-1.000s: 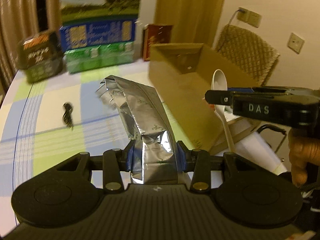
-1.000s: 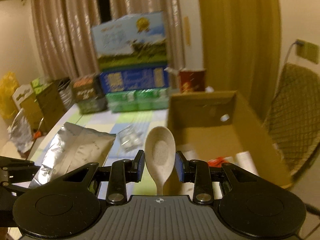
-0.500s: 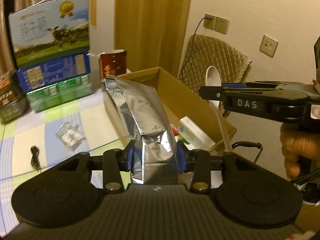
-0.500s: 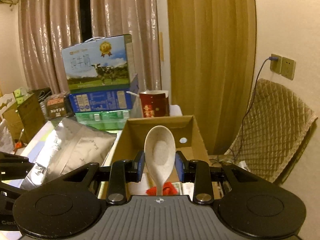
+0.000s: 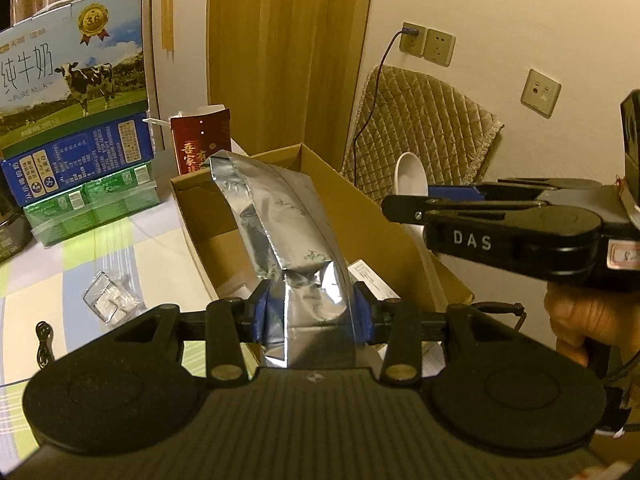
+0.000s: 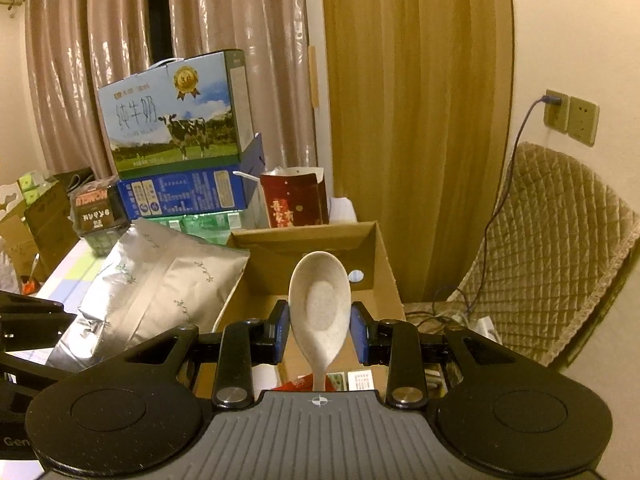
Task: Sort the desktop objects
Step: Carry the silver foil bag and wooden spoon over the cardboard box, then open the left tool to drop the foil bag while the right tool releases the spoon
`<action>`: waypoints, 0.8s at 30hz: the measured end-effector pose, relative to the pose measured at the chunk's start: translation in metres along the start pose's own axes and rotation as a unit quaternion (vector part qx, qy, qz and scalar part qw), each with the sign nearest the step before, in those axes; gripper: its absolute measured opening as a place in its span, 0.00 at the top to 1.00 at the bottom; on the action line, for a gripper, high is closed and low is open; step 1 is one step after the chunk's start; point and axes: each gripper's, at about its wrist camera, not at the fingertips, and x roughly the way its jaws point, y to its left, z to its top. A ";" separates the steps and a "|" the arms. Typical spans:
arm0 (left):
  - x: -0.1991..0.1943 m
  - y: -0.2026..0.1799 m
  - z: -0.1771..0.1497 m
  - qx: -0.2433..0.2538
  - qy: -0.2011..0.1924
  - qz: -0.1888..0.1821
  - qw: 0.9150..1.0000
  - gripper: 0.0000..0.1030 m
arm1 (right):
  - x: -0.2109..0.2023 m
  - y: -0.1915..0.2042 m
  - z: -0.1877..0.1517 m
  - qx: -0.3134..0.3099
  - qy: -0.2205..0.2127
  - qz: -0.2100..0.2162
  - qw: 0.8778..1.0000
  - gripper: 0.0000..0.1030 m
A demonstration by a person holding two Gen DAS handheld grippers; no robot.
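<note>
Here, both my claws carry their loads above the cardboard box (image 5: 404, 216).
My left claw (image 5: 312, 312) pinches the lower end of a silver foil bag (image 5: 280, 220), which leans up over the box's open top. My right claw (image 6: 319, 336) pinches a pale speckled spoon (image 6: 320, 304) by its neck, bowl upward, also over the box. Left of the box, a small clear packet (image 5: 110, 300) and a black cable (image 5: 44, 344) lie on the table (image 5: 160, 240).

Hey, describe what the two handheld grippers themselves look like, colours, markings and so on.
Both are matte black plastic with blue finger pads, silver screws and a ribbed grey front plate. The left gripper shows two round black discs; the right gripper carries white "DAS" lettering and a small pinkish label.
</note>
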 end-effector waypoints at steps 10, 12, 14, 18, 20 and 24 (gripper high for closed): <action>0.023 0.011 0.007 -0.015 0.006 -0.005 1.000 0.64 | 0.021 -0.001 0.008 -0.008 0.003 0.000 1.000 0.71; 0.027 0.013 0.008 -0.016 0.008 -0.005 1.000 0.64 | 0.024 -0.001 0.009 -0.009 0.003 -0.002 1.000 0.71; 0.030 0.014 0.009 -0.016 0.008 -0.005 1.000 0.64 | 0.026 -0.003 0.010 -0.009 0.002 -0.004 1.000 0.71; 0.037 0.017 0.013 -0.019 0.010 -0.006 1.000 0.64 | 0.029 -0.007 0.013 -0.008 0.000 -0.010 1.000 0.71; 0.039 0.019 0.015 -0.023 0.007 -0.009 1.000 0.64 | 0.030 -0.009 0.014 -0.008 0.000 -0.012 1.000 0.71; 0.048 0.023 0.017 -0.032 0.005 -0.012 0.999 0.63 | 0.033 -0.012 0.012 -0.005 0.004 -0.017 1.000 0.71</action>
